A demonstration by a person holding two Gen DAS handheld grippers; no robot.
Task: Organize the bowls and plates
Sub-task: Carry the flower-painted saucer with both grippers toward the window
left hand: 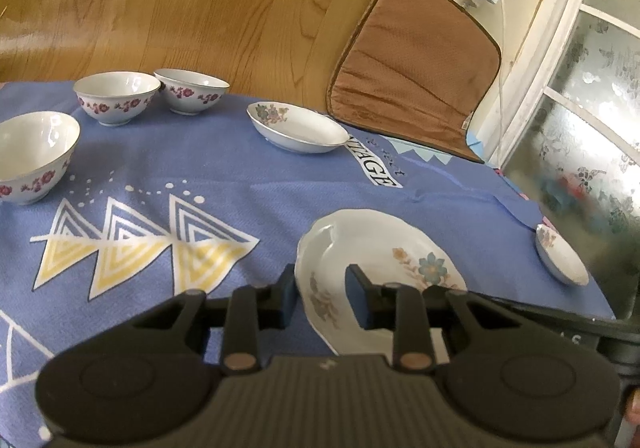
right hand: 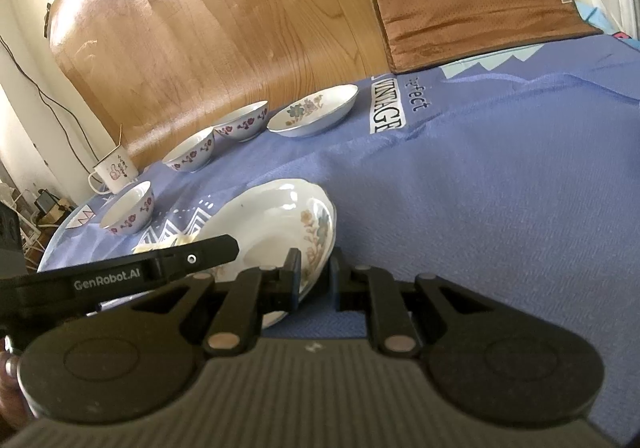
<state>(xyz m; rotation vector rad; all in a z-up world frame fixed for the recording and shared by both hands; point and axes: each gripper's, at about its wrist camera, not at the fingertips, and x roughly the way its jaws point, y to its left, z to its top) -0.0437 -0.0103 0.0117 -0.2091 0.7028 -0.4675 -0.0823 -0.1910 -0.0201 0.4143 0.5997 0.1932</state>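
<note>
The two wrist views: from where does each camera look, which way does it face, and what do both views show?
Left wrist view: sits on the left hand-held gripper, looks forward and down over the blue cloth; its fingers straddle the near rim of the flowered plate.
Right wrist view: sits on the right hand-held gripper, facing forward and down; its fingers pinch the same plate's rim, and the other gripper's finger enters from the left.
Shared: the plate, three red-flowered bowls, a far shallow dish, the brown cushion.
</note>
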